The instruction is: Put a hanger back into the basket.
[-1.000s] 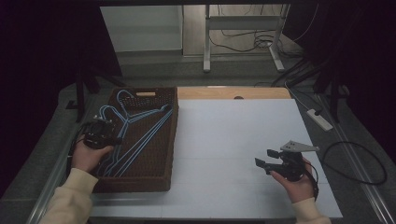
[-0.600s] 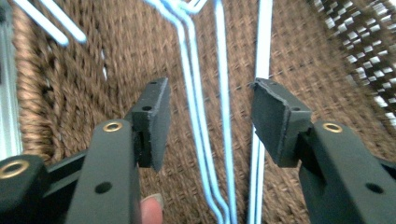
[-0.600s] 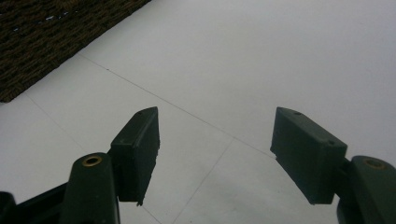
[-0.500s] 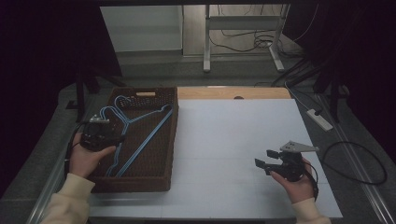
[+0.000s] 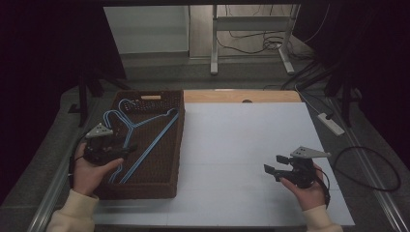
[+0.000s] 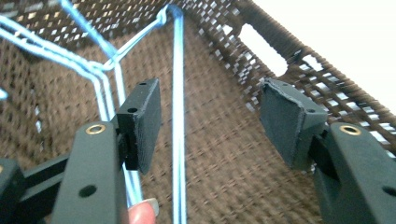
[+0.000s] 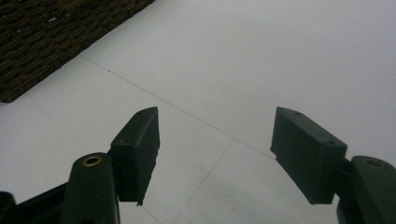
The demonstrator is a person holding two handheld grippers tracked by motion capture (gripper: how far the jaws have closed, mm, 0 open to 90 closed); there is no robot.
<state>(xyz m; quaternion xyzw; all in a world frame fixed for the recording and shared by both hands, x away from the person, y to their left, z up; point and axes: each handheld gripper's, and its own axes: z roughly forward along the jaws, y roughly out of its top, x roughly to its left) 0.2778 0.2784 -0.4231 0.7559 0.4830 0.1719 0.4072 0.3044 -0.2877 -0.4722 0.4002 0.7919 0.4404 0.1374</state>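
Left tongs [image 6: 210, 116] have just been opening and stand apart now, nothing pinched between them. They hang over the near-left part of the brown woven basket [image 5: 174, 145], and the blue wire hangers [image 6: 177, 140] lie on the basket floor right beneath, one long rod running up between the pads without touching either. Over on the other side, the right tongs [image 7: 215, 154] are spread wide too, empty, poised above the bare white surface [image 7: 280, 56], well apart from the basket.

hangers [image 6: 178, 116] in basket [image 6: 280, 51], below and ahead of left jaws | basket on tabletop [image 7: 261, 60], far left of right jaws
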